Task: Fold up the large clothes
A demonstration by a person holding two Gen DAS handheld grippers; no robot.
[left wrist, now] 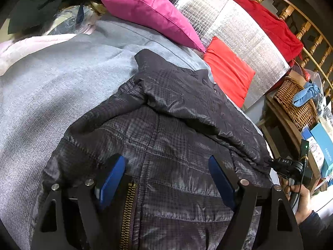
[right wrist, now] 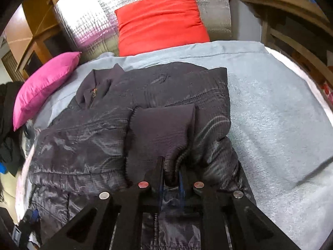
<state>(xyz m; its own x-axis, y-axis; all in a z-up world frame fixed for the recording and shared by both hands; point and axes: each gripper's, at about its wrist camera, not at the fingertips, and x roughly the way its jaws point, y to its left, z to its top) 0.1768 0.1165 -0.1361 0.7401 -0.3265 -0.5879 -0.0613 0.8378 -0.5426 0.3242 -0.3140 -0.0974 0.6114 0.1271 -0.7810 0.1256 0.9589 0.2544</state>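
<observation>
One jacket: dark quilted jacket (right wrist: 87,145) lies flat on the grey blanket (right wrist: 281,114), one sleeve (right wrist: 162,133) folded over its front.
Zipper: brass zipper (left wrist: 128,210) runs between the left fingers.
Right gripper (right wrist: 171,173): fingers narrow, pinching the ribbed cuff of the sleeve.
Left gripper (left wrist: 166,179): blue fingers (left wrist: 112,179) wide apart over the jacket, holding nothing.
Behind: pink pillow (left wrist: 149,12) and red pillow (right wrist: 162,20) against a silver foil sheet (left wrist: 235,35).
Side: wicker basket (left wrist: 297,104).

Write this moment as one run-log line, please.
step: fold sleeve | left gripper: open over jacket | right gripper: shut on sleeve cuff | surface: grey blanket
</observation>
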